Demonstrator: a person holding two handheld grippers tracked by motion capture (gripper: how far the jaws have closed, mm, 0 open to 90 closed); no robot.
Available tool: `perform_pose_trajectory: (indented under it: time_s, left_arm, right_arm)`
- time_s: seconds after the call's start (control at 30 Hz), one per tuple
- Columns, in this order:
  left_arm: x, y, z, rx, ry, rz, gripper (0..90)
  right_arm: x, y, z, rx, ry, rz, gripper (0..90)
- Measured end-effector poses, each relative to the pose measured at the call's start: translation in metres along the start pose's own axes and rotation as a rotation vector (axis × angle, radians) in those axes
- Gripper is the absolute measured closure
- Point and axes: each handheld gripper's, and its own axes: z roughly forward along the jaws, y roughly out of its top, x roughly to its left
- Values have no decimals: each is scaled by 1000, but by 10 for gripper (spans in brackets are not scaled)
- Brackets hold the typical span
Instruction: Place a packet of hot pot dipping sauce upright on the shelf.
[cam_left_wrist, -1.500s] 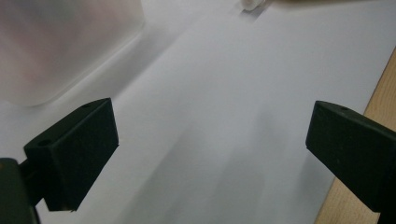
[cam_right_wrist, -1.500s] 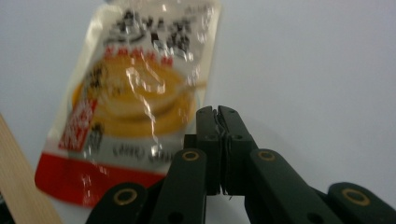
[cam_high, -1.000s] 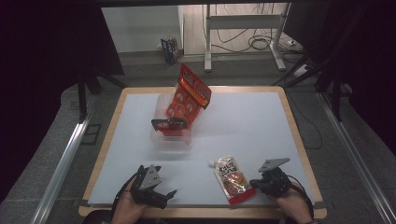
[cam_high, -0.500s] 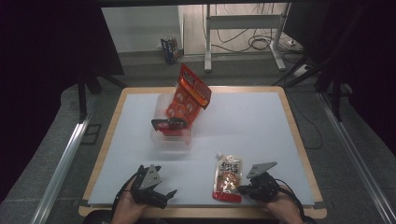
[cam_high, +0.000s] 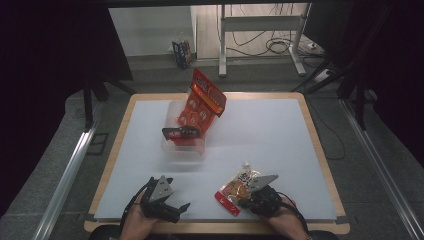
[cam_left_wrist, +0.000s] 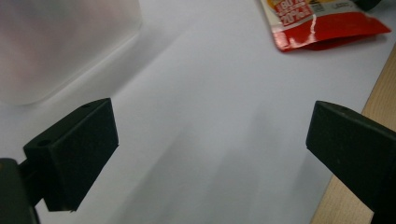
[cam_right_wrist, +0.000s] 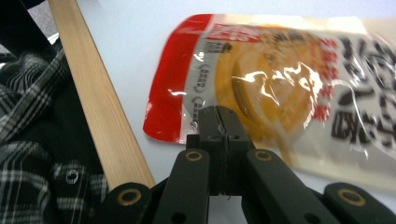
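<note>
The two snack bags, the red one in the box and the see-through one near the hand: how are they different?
The red foil snack bag stands tilted in the clear plastic box; the clear-and-red noodle pouch lies flat on the white table. The red bag is untouched, while the right gripper, jaws shut, is at the pouch. Both are sealed packets with red printing.

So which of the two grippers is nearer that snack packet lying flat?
Right. The right gripper sits at the snack packet, jaws shut; the left gripper rests apart, open.

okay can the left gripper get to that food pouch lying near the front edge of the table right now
Probably yes. The left gripper is open, and bare white table lies between it and the pouch. The shut right gripper sits at the pouch's near edge, crowding that side.
</note>
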Motion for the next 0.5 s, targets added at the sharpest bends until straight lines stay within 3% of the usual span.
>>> perform_pose_trajectory:
  time_s: [0.33, 0.5]
  left_arm:
    - [-1, 4, 2, 0, -12, -7, 23]
    - [-1, 4, 2, 5, -20, -3, 25]
  right_arm:
    - [14, 24, 24, -19, -38, -33, 889]
    - [16, 26, 24, -16, -47, -48, 885]
